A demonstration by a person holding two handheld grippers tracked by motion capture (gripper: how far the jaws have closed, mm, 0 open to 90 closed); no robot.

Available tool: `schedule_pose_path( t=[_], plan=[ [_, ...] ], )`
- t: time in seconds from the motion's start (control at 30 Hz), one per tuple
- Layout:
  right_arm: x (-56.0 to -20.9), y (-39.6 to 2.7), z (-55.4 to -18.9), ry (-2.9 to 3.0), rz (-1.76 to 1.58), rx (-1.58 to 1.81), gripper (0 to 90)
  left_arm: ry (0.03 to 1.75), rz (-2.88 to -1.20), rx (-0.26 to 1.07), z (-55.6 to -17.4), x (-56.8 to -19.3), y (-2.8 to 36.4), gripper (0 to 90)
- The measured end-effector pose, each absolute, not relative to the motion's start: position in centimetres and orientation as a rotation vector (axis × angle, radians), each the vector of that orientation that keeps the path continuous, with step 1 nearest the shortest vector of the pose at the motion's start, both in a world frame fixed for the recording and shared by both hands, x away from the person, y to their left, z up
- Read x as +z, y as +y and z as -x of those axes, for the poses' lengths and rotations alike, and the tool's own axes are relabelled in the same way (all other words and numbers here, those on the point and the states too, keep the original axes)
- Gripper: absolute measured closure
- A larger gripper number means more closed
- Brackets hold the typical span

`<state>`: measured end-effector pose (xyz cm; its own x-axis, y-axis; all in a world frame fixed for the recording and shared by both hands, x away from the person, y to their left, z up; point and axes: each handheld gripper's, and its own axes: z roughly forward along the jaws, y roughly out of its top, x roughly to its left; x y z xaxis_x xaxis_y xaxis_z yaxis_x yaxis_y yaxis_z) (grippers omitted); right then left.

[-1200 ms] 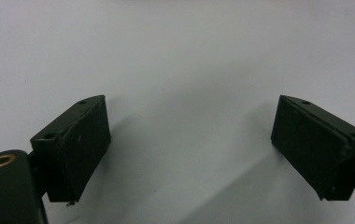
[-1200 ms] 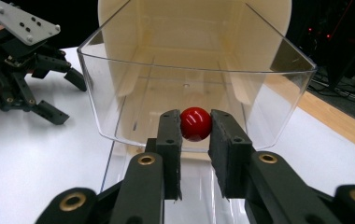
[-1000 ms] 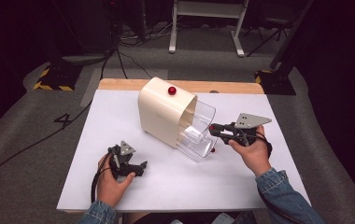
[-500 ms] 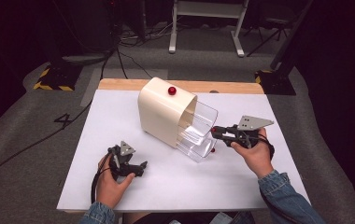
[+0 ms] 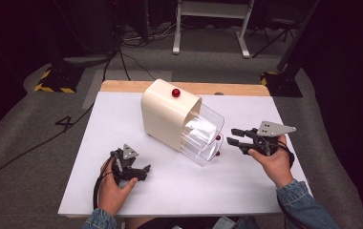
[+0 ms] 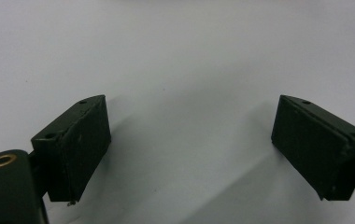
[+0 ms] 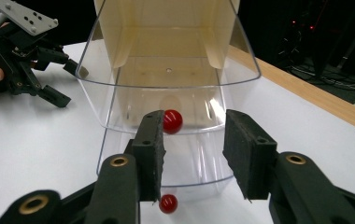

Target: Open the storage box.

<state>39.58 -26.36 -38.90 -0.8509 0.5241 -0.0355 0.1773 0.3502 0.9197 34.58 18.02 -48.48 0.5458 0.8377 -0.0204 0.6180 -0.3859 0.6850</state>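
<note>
Plastic is what I am dealing with: a cream box (image 5: 167, 119) lying on its side near the middle of the white table (image 5: 74, 191), with two clear drawers (image 5: 203, 136) slid partway out of its open end toward my right gripper (image 5: 239, 141). Each drawer carries a small red knob; in the right gripper view I see the upper knob (image 7: 172, 121) just past my left-hand pad and the lower knob (image 7: 168, 203) down near the tabletop. A third red knob (image 5: 175, 92) sits on the box's upper face.

I judge the whole thing light and hollow, stiff in the cream shell but thin and a little springy in the clear walls, and glossy enough to slip between flat pads. The knobs look like the natural hold for pulling a drawer; for moving the body I would pinch a drawer rim or the shell edge, gently, since thin clear plastic may crack.

My right gripper stands unclenched, jaws apart with nothing between them, just short of the drawer fronts. My left gripper (image 5: 129, 169) rests low on the table, well apart from the box, jaws spread wide over bare surface.

The tabletop is smooth, white and matte with a wooden far edge (image 5: 237, 88). Beyond it lie grey floor, trailing cables (image 5: 132, 52), a white stand (image 5: 210, 24) and a dark room.
</note>
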Motion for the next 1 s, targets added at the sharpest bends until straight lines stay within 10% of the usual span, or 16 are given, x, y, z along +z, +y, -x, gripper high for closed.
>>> schedule_pose_path(
  t=[1.0],
  plan=[
    [-39.8, -36.3, -35.3, 2.329, -0.815, 1.283, 39.1, 1.168, -2.138, 0.435, -34.6, -48.4, 18.0, 12.0]
  ],
)
